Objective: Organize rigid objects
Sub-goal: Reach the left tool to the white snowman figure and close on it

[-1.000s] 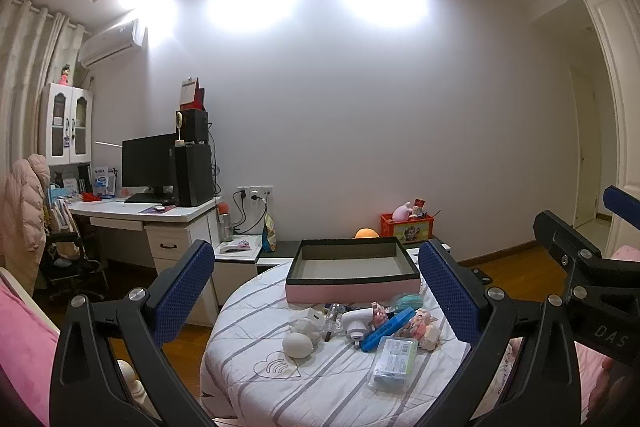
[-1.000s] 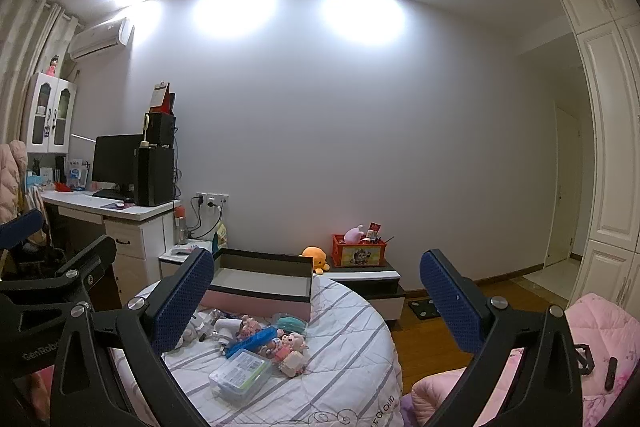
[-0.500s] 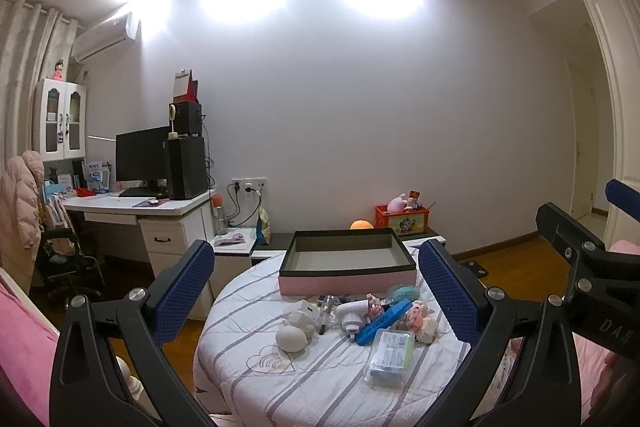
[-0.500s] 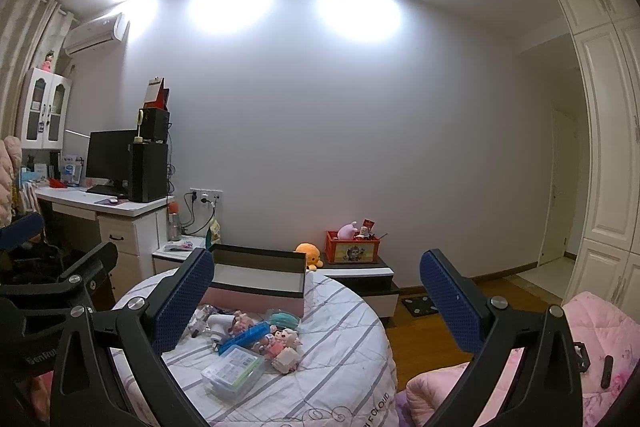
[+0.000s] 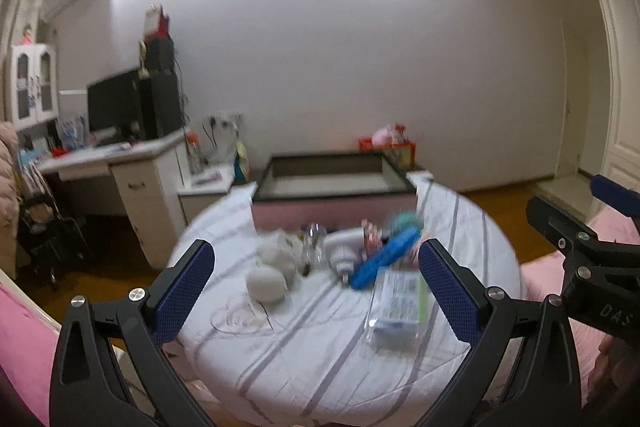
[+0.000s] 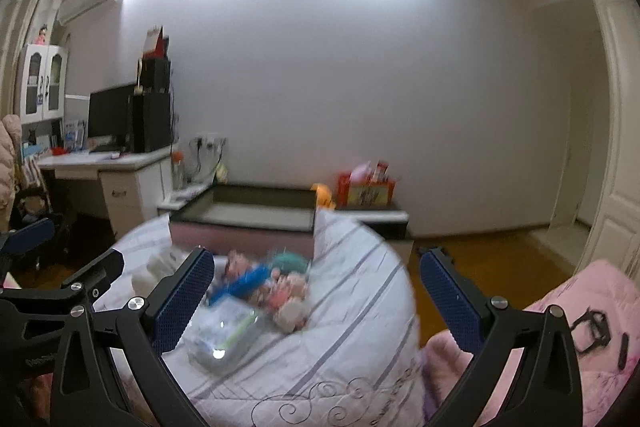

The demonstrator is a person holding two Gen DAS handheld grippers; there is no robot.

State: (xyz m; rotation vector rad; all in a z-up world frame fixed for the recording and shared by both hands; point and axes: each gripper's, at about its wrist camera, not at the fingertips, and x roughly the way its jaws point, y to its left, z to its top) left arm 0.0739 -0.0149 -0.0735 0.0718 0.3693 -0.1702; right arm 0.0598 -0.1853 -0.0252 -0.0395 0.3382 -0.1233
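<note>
Two spread claws, left (image 5: 316, 293) and right (image 6: 316, 301), before one pink box (image 5: 334, 213), contents unseen.

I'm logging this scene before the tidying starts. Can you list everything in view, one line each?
Box: 1, pink with dark rim, open, far side of table.
Table: 1, round, white striped cloth.
White round items: about 2, left of pile, blurred.
Blue bar: 1, blue, mid pile.
Clear case: 1, transparent, nearest the grippers.
Small figures: several, pinkish, right of pile, blurred.
Desk: 1, white, left wall, with monitor.
Left gripper: open, empty.
Right gripper: open, empty.
</note>
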